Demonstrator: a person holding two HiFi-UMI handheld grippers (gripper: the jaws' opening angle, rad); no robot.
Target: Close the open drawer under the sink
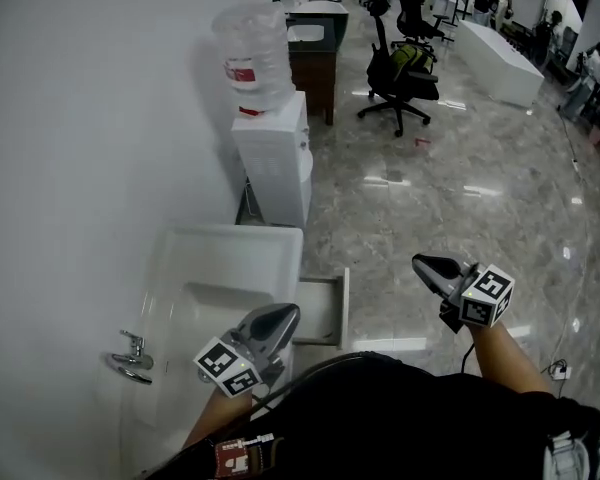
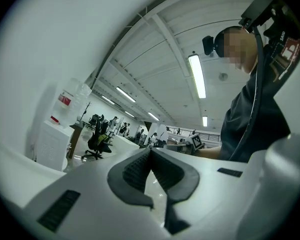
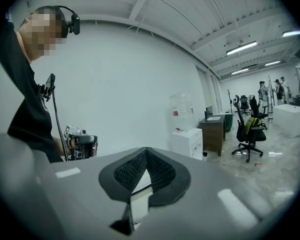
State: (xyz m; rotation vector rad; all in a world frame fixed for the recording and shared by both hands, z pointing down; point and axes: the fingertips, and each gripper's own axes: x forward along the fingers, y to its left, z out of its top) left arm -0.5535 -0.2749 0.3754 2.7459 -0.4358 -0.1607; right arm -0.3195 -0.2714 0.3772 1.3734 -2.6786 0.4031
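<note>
A white sink with a chrome tap is fixed to the wall at lower left of the head view. Under it a white drawer stands pulled out to the right, over the marble floor. My left gripper hovers above the sink's near right corner, just left of the drawer, jaws shut and empty. My right gripper is out over the floor to the right of the drawer and apart from it, also shut with nothing held. In each gripper view the pads meet at the tip: left gripper, right gripper.
A water dispenser with its bottle stands against the wall just beyond the sink. Farther back are a dark wooden cabinet, an office chair, a long white counter and people. A cable lies on the floor at right.
</note>
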